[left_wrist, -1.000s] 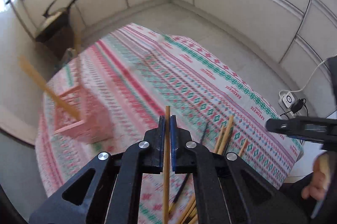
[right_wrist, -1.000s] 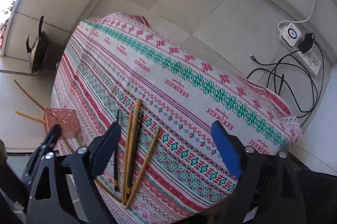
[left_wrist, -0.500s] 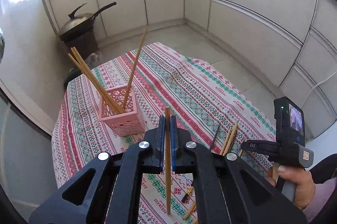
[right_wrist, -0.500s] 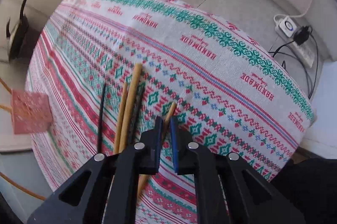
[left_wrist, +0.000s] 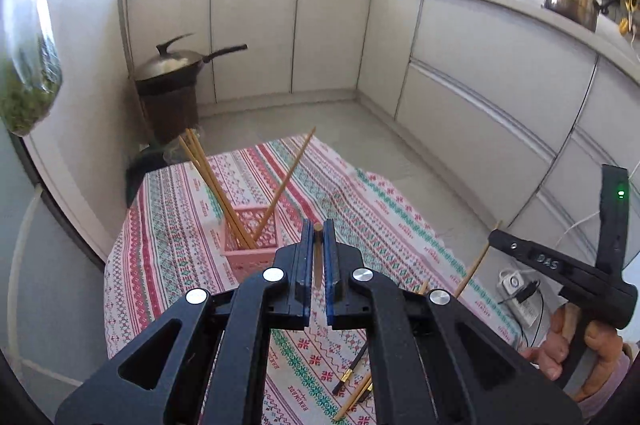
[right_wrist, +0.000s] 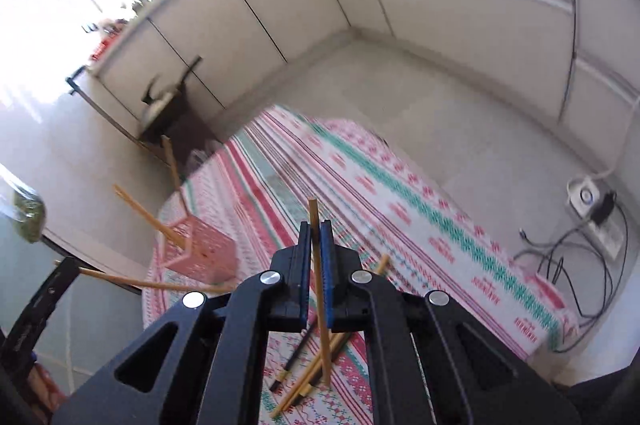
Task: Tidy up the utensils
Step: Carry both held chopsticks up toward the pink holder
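Note:
My left gripper (left_wrist: 318,231) is shut on a wooden chopstick (left_wrist: 318,257) and holds it above the table, just in front of the pink basket (left_wrist: 250,245), which holds three chopsticks (left_wrist: 212,185) leaning out. My right gripper (right_wrist: 315,231) is shut on another wooden chopstick (right_wrist: 320,289) and holds it lifted over the loose pile of chopsticks (right_wrist: 308,377) on the patterned tablecloth (right_wrist: 400,193). The pink basket (right_wrist: 200,253) stands to its left. The right gripper also shows at the right of the left wrist view (left_wrist: 500,241), with its chopstick (left_wrist: 476,265).
Loose wooden and black chopsticks (left_wrist: 356,381) lie at the near edge of the cloth. A wok on a dark stand (left_wrist: 172,85) is beyond the table. White cabinets (left_wrist: 460,65) ring the room. A power strip with cables (right_wrist: 592,209) lies on the floor at right.
My right gripper closed on a chopstick from the pile and lifted it. My left gripper, still holding its chopstick, tilted up and moved closer to the pink basket.

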`<state>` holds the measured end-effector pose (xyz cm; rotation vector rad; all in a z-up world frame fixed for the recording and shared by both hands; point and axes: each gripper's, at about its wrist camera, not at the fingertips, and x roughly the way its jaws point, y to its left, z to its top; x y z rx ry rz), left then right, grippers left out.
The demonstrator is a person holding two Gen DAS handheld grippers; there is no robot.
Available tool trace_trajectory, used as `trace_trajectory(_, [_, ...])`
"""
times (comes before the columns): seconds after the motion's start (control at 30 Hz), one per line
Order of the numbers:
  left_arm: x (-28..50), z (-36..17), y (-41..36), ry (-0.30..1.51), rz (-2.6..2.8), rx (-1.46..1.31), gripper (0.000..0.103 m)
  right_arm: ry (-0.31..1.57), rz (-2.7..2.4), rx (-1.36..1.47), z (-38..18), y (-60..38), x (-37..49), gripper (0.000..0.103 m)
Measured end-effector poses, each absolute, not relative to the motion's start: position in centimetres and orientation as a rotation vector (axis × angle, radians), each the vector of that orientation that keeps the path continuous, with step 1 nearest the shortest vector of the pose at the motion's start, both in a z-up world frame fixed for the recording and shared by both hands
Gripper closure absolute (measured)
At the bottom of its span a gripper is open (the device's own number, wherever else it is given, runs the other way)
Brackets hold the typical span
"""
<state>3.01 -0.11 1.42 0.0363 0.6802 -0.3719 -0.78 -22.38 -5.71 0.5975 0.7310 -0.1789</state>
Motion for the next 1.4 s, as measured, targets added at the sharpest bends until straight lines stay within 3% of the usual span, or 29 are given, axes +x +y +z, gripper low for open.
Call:
trace_trajectory(0.33, [3.7,5.1,2.8,0.608,-0.351,-0.072,0.099,0.565,-0.065,0.604,2.7,-21.8,1.0,0.103])
trace_trajectory(0.5, [3.3,5.6,4.2,0.595,-0.336,-0.091,0.099,0.646,-0.054,0.688,2.1,-24.5,1.6,0.102])
trace_trajectory(0.57, [3.2,5.5,4.3,0.593,-0.342,-0.094,0.099,0.796,-0.083,0.706,-1.1,-27.5,3.9,0.087])
trace_trajectory(0.6, [3.1,5.5,4.3,0.593,-0.349,-0.092,0.099,0.846,-0.132,0.724,-3.0,-29.2,4.9,0.067])
trace_trajectory(0.63, [3.1,5.4,4.1,0.595,-0.356,-0.091,0.099,0.903,-0.204,0.74,-5.6,-31.3,6.3,0.054])
trace_trajectory(0.73, [3.3,5.2,3.6,0.598,-0.379,-0.093,0.099,1.037,-0.27,0.854,-13.1,-35.8,10.0,0.049])
trace_trajectory(0.83, [3.7,4.8,3.0,0.61,-0.39,-0.09,0.099,1.127,-0.245,0.936,-18.5,-37.1,13.3,0.05])
trace_trajectory(1.1, [5.2,2.2,1.7,0.677,-0.381,-0.044,0.099,1.146,-0.276,1.019,-25.6,-38.4,18.8,0.05])
trace_trajectory(1.17, [5.7,1.6,1.8,0.691,-0.37,-0.041,0.099,1.144,-0.267,0.992,-26.1,-38.1,20.2,0.058])
trace_trajectory(1.2, [5.8,1.4,1.9,0.697,-0.363,-0.041,0.099,1.148,-0.257,0.972,-26.1,-37.8,20.6,0.085])
trace_trajectory(1.23, [6.0,1.1,2.0,0.705,-0.355,-0.042,0.099,1.139,-0.261,0.952,-25.8,-37.6,20.7,0.098])
trace_trajectory(1.4, [6.1,1.6,2.9,0.695,-0.339,-0.069,0.099,1.027,-0.278,0.821,-20.9,-36.7,19.4,0.098])
